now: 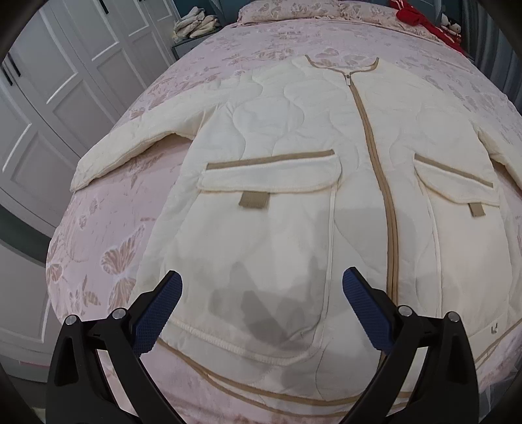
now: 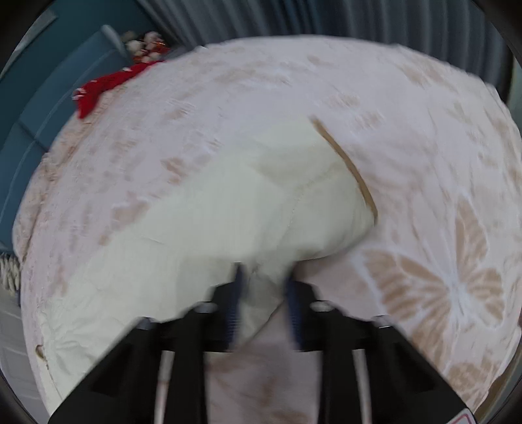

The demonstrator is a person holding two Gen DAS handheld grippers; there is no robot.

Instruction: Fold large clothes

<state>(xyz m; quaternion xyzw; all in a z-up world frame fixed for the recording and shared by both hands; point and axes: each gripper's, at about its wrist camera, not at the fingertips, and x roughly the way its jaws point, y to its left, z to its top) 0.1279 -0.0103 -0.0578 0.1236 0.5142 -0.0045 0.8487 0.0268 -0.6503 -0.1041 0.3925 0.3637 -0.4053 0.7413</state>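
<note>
A cream quilted jacket (image 1: 287,130) with a tan zip and two flap pockets lies flat, front up, on the bed. My left gripper (image 1: 262,275) hangs open over its lower left pocket near the hem, with nothing between the blue pads (image 1: 160,313). In the blurred right wrist view, the jacket's right sleeve (image 2: 212,208), with its tan-edged cuff (image 2: 354,173), stretches away from me. My right gripper (image 2: 265,277) is shut on a bunch of the sleeve's fabric close to its near edge.
A pink bedspread with butterfly prints (image 1: 107,261) covers the bed. White wardrobe doors (image 1: 49,98) stand at the left. A red garment (image 2: 98,88) lies at the bed's far corner. A pile of pale clothes (image 1: 195,24) sits on a stand beyond the bed.
</note>
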